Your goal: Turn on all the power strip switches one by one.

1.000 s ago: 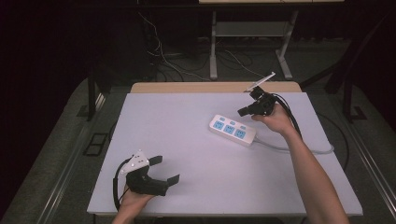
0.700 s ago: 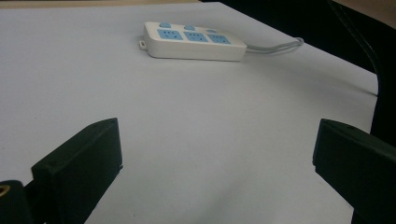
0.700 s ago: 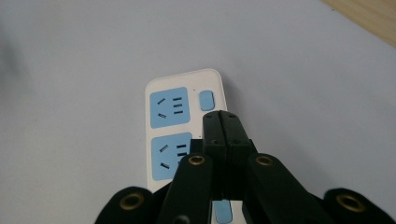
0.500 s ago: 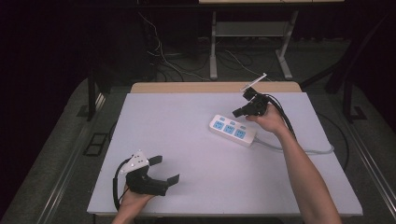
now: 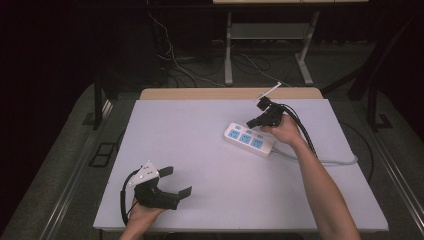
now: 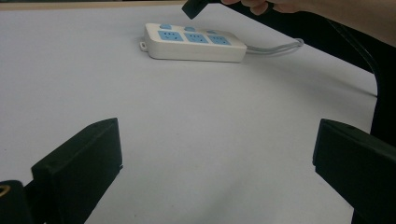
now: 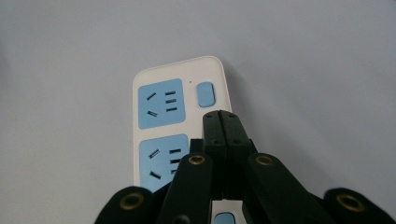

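Observation:
A white power strip (image 5: 249, 140) with blue sockets and blue switch buttons lies right of the table's middle, its grey cord (image 5: 325, 161) trailing right. My right gripper (image 5: 250, 124) hovers just above the strip's far edge, jaws shut with nothing between them. In the right gripper view its closed tips (image 7: 220, 120) point down close to a blue button (image 7: 205, 94) at the end of the strip (image 7: 154, 74). My left gripper (image 5: 176, 181) rests near the table's front left, jaws open wide and empty. In the left gripper view the strip (image 6: 194, 43) lies far ahead.
The white table (image 5: 200, 150) has a wooden strip along its far edge. Black cables trail from both grippers. Behind the table stand a metal frame (image 5: 270, 35) and loose floor cables.
My right gripper has moved left and lower, closer to the power strip. The left gripper has stayed put.

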Demonstrator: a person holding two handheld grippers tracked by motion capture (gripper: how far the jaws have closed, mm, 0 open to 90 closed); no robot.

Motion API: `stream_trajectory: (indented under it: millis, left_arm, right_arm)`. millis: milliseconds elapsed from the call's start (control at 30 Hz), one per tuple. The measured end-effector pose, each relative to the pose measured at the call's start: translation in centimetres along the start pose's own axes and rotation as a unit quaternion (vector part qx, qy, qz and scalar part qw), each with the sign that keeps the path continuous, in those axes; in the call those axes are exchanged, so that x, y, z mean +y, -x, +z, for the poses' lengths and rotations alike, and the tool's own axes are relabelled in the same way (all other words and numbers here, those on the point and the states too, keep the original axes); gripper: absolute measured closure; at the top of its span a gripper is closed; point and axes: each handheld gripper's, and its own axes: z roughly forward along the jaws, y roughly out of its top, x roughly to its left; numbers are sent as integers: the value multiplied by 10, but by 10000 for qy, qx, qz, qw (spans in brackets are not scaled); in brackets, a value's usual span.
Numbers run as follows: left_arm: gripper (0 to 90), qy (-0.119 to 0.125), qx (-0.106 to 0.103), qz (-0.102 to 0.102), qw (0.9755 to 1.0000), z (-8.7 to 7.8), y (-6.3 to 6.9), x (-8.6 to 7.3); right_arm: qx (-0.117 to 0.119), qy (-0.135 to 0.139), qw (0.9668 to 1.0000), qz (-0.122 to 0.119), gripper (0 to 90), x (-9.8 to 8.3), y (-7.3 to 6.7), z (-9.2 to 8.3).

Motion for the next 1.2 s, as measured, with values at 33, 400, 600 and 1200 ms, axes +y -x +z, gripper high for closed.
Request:
stream_trajectory:
  millis: [33,400,600,1200]
  left_arm:
    - [0,4,7,3,10000,0,0,0]
    - [0,16,26,12,10000,-1,0,0]
    - [0,18,25,8,10000,0,0,0]
    - [0,9,-2,40,10000,0,2,0]
  right_arm:
    - [15,-20,10000,-20,900,0,0,2]
    - [33,-156,9999,23,900,-4,-1,10]
    - [11,-139,9999,16,900,-4,-1,12]
    - [-70,-106,9998,-147,900,-9,-4,16]
